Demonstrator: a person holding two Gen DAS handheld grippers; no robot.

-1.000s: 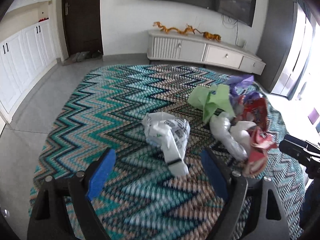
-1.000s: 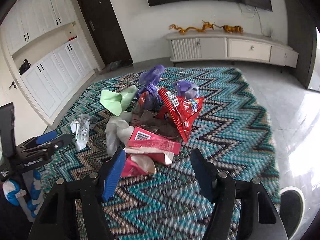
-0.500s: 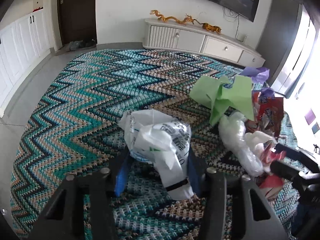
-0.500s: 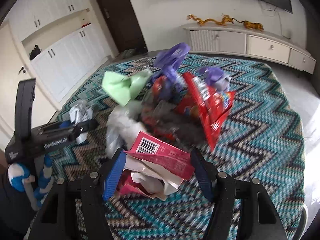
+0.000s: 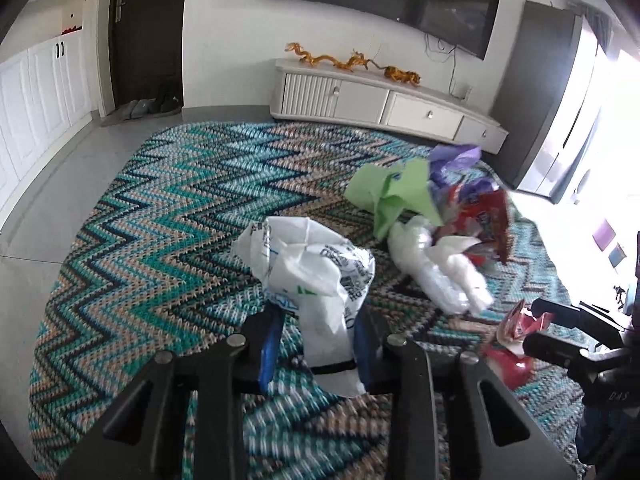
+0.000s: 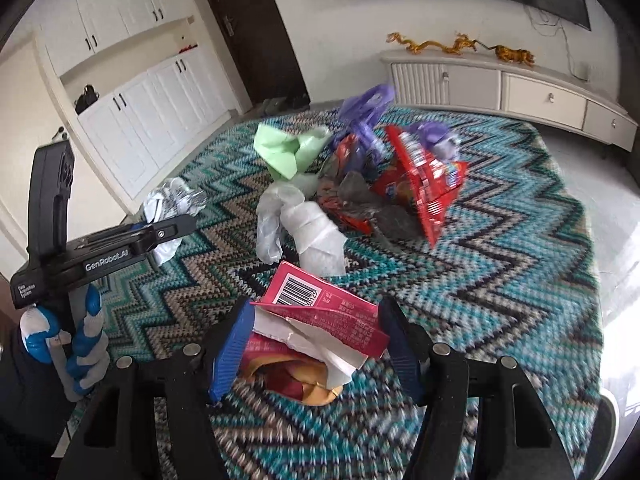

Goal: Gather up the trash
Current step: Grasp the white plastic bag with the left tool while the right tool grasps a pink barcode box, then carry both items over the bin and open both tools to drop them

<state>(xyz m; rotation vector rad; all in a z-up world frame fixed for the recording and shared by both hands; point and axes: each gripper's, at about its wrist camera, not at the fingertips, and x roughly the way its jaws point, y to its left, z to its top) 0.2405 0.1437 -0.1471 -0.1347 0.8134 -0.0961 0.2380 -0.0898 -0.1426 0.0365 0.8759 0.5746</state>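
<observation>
Seen only from the right wrist: right gripper (image 6: 316,344) closed about one torn pink carton (image 6: 320,312) with barcode, low over the zigzag rug (image 6: 500,248); from the left wrist: left gripper (image 5: 316,344) pinching one crumpled white printed plastic bag (image 5: 316,272), beside a single mixed trash heap (image 5: 440,216).

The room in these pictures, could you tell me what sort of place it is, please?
Most likely a home living room: a wall-mounted television above a low white cabinet, a zigzag rug on the floor, and shoes by the door.
</observation>
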